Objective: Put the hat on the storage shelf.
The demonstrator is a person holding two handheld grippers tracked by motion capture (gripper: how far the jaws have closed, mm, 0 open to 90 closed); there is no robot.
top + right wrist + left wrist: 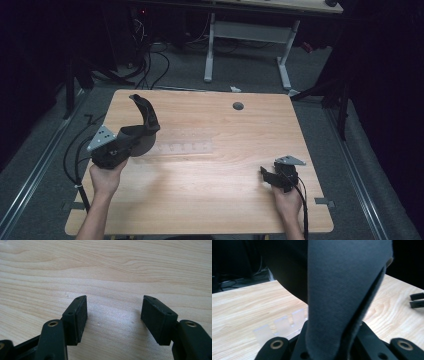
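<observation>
A dark grey piece of fabric (145,117) stands up from my left gripper (136,139) over the left side of the wooden table (225,200), curling at its top end. In the left gripper view the same fabric (342,290) rises between the jaws, and my left gripper (332,347) is shut on it. A clear plastic strip with several small upright tabs (182,148) lies flat on the table just right of the fabric; the same strip (282,326) lies just beyond the jaws in the left gripper view. My right gripper (265,175) rests low at the table's right front, open, with only bare wood between its pads (115,315).
A round cable hole (238,106) sits near the table's far edge. Beyond the table stand a white desk frame (247,35) and loose cables (150,65) on the grey floor. My right gripper's jaw tips (417,300) show at the right edge of the left gripper view.
</observation>
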